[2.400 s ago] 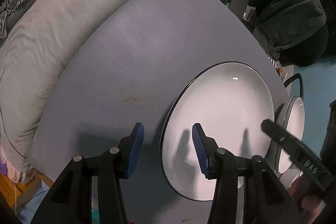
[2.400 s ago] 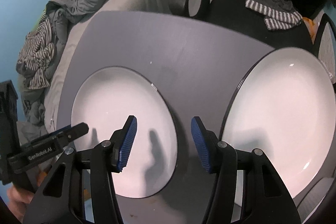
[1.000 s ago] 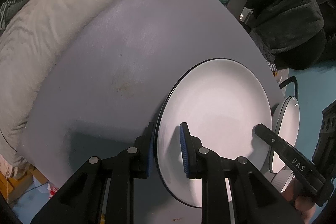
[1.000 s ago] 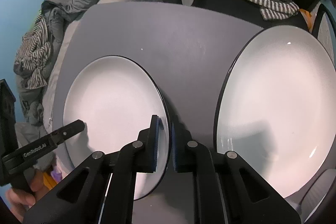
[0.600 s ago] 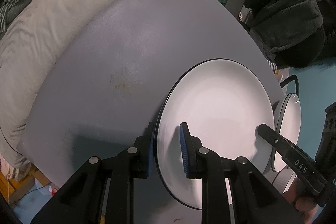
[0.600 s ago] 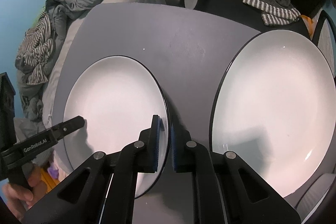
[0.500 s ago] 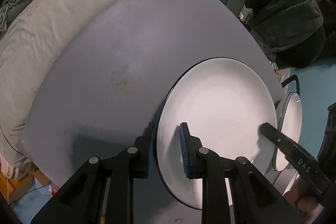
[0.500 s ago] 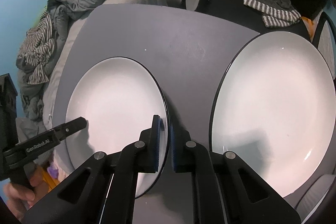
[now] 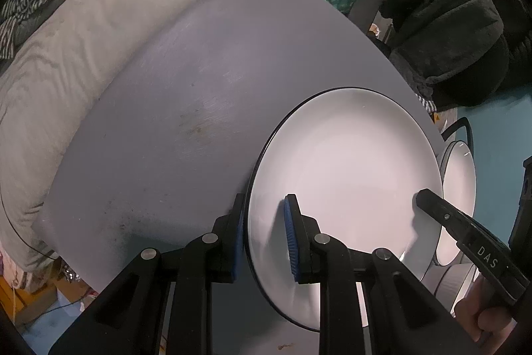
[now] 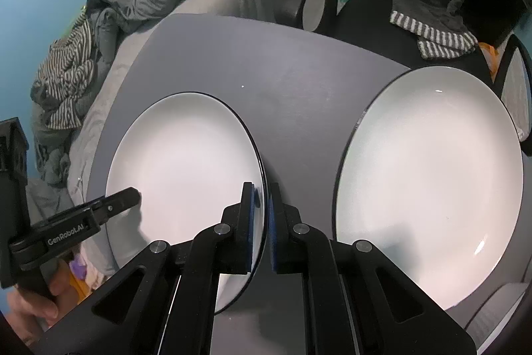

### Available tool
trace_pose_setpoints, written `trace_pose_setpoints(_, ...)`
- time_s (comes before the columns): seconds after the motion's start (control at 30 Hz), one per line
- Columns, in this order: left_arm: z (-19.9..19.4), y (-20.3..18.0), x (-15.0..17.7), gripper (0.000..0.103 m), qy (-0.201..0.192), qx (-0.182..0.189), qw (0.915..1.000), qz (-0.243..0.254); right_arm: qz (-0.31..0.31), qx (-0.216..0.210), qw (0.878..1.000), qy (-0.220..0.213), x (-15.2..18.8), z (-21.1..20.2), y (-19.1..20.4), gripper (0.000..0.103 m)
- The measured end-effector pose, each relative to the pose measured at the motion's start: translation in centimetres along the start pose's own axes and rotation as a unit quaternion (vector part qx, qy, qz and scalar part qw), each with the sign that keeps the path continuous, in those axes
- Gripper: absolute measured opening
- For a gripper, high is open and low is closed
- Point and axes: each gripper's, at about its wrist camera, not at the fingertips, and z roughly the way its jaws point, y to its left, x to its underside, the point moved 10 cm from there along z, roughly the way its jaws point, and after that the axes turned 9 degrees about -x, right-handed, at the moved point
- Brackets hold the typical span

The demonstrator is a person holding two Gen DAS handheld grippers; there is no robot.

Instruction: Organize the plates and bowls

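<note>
The left plate [image 10: 186,162] lies on the table [image 10: 282,72], beside the right plate [image 10: 429,175]. Since 2.4 s ago both grippers have closed from open: the left gripper [image 9: 264,235] pinches its left rim, the right gripper [image 10: 261,218] its right rim, so a lift looks ready. Two plates; beyond the right plate, a bowl [image 9: 460,202].

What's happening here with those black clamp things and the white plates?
A person holds a clamp-like gripper in each hand. The left gripper and the right gripper are both shut on opposite edges of the same white plate, which sits on a grey table. A second white plate lies beside it, untouched. They seem to be about to lift the gripped plate, perhaps to stack it.
</note>
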Motion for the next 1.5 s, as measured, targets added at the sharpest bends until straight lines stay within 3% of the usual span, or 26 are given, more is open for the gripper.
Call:
trace_pose_setpoints(0.6,-1.6,-5.3,-0.1,0.021,-0.017,0.020,0.9989,0.039,0.039,0.004,0.998,-0.050,-0.1,-4.5,-3.5,0.008)
trace_pose_setpoints(1.5,-1.6,-17.6,1.9,0.021,-0.013,0.035,0.9912,0.127,0.123,0.030,0.987,-0.101,1.8,-11.6,-14.4,0.008)
